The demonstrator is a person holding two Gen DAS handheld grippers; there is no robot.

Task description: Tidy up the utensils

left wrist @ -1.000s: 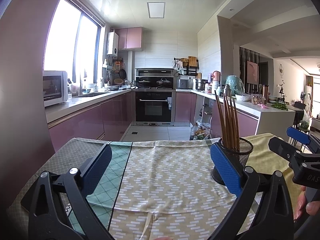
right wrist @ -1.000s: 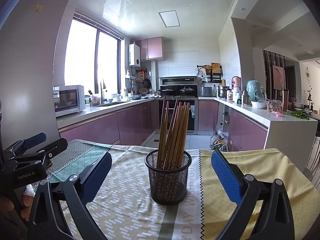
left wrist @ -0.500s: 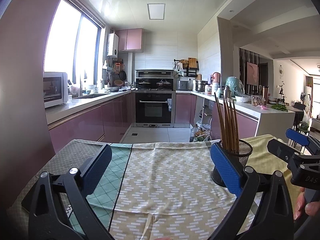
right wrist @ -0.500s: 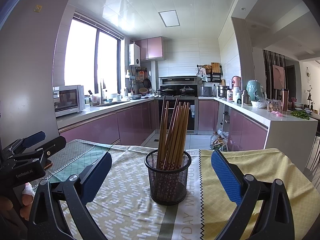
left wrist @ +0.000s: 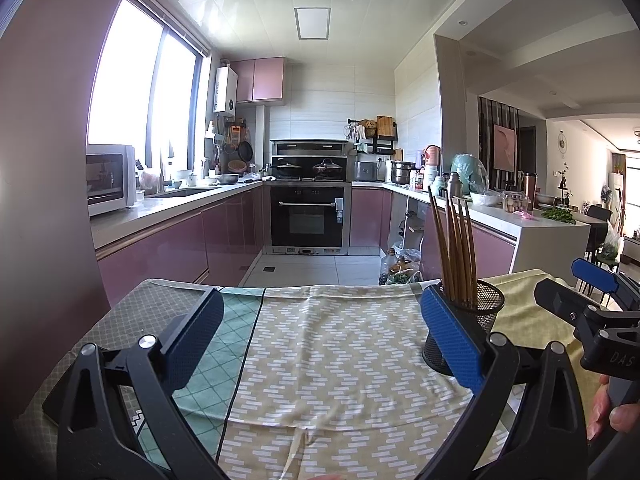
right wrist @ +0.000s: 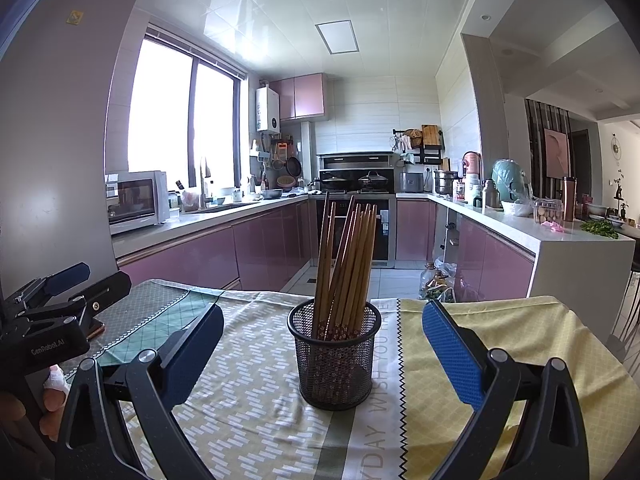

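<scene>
A black mesh holder [right wrist: 335, 354] stands upright on the patterned tablecloth [right wrist: 248, 408], with several brown wooden chopsticks [right wrist: 347, 264] leaning in it. My right gripper [right wrist: 320, 344] is open and empty, its blue pads on either side of the holder and nearer the camera. In the left wrist view the holder [left wrist: 486, 312] and chopsticks [left wrist: 454, 248] sit at the right, partly hidden behind my right pad. My left gripper [left wrist: 316, 340] is open and empty over bare cloth. The right gripper also shows in the left wrist view [left wrist: 576, 292].
The table's far edge [left wrist: 320, 286] drops to the kitchen floor. Pink cabinets, an oven [left wrist: 307, 216] and cluttered counters lie beyond. A wall or fridge side [right wrist: 56, 160] stands close on the left. The left gripper's body [right wrist: 52, 312] shows at the left of the right wrist view.
Both views have shifted only slightly; the left gripper has edged a little. Nothing was taken hold of or let go.
</scene>
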